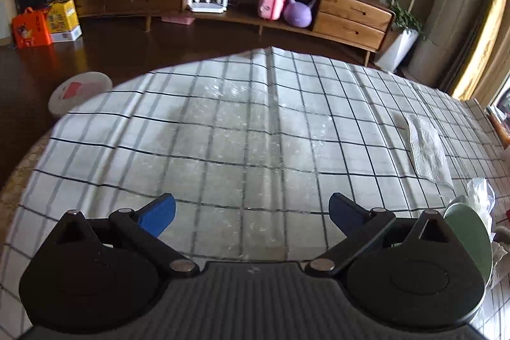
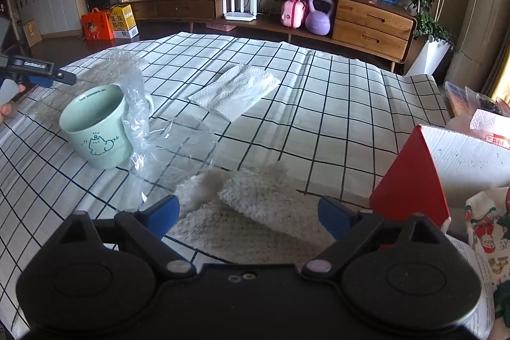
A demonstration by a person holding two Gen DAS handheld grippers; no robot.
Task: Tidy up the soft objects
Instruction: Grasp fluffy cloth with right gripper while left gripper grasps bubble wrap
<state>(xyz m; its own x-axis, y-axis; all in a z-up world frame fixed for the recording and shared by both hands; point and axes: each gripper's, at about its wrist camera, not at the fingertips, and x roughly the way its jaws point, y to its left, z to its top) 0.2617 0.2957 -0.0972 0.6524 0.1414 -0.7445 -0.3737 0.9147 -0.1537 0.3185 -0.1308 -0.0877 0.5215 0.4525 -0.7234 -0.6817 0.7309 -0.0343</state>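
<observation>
Both grippers over a table w/ checked cloth (image 1: 334, 91), white w/ dark grid lines. Left gripper (image 1: 251, 212): blue pads wide apart, nothing btwn them, only a clear bubble-wrap sheet (image 1: 236, 123) lying flat on the cloth ahead. Right gripper (image 2: 248, 212): jaws also spread wide, not gripping anything; a fluffy white cloth (image 2: 261, 203) lies on the table just in front, btwn the blue fingertips (image 2: 165, 209) in the picture but pads not pressing on it; part of it is folded over on itself. Mint-green mug (image 2: 95, 133) w/ small cat drawing stands upright left of the fluffy cloth, crumpled clear plastic film (image 2: 137, 104) draped against its right side and trailing onto the table. Folded white paper towel (image 2: 236, 90) lies flat further back, near table centre, apart from mug and cloth. In left wrist view same towel shows at right, mug rim at far right edge behind the gripper body. Red-and-white cardboard box (image 2: 446, 168) at right edge of table, printed fabric beside it, partly cut off. The other gripper and a fingertip show at far left in right wrist view. Behind: wooden sideboard (image 2: 369, 21) w/ purple kettlebell (image 2: 318, 16), pink case, white router
</observation>
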